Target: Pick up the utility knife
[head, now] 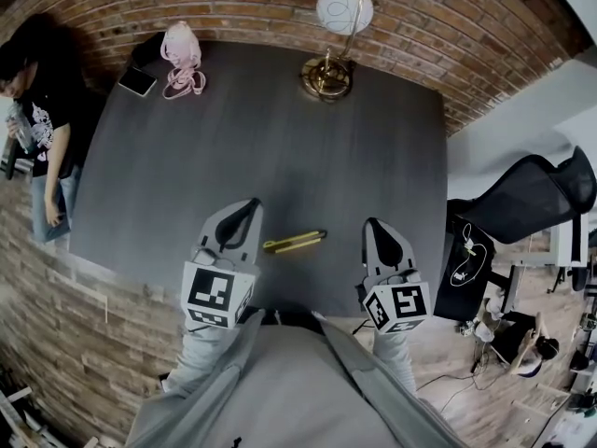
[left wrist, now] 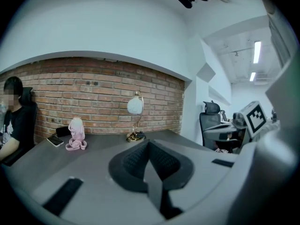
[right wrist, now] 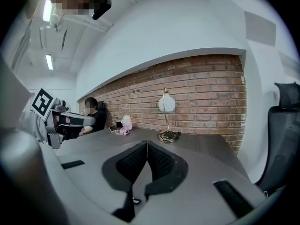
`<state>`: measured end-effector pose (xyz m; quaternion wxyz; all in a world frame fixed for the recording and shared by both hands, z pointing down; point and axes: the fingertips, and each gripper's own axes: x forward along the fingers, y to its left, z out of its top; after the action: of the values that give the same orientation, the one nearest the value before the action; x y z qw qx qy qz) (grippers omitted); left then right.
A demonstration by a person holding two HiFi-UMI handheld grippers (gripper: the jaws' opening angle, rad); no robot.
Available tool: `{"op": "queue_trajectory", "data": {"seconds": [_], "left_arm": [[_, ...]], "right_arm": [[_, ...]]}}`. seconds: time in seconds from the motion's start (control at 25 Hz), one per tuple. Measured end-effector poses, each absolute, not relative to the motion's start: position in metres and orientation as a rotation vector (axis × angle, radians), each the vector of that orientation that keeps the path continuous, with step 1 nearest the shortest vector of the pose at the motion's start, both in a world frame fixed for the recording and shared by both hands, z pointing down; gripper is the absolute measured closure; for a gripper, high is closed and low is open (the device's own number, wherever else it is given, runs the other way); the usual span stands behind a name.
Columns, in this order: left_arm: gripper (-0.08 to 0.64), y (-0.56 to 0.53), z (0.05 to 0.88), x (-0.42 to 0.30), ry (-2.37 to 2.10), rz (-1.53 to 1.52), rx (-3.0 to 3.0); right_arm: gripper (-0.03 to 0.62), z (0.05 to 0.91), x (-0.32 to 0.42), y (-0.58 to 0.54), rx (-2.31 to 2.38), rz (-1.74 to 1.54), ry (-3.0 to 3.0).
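The yellow utility knife lies flat on the dark grey table, near its front edge. It sits between my two grippers and touches neither. My left gripper hovers just left of the knife, jaws shut and empty. My right gripper hovers to the knife's right, also shut with nothing in it. In the left gripper view the ribbed pads meet at the tip. The right gripper view shows the same closed pads, and the knife's body is hidden below the jaws.
A brass lamp with a white globe stands at the table's far edge. A pink object and a phone lie at the far left corner. A seated person is at the left; an office chair stands right.
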<state>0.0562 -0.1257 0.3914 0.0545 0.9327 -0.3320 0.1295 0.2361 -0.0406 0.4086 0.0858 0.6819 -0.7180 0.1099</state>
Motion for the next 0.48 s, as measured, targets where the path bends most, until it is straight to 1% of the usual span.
{"op": "queue_trajectory", "data": {"seconds": [0.48], "left_arm": [[0.54, -0.131, 0.399, 0.043, -1.077, 0.368, 2.756]], "right_arm": [[0.574, 0.425, 0.215, -0.064, 1.77, 0.294, -2.22]]}}
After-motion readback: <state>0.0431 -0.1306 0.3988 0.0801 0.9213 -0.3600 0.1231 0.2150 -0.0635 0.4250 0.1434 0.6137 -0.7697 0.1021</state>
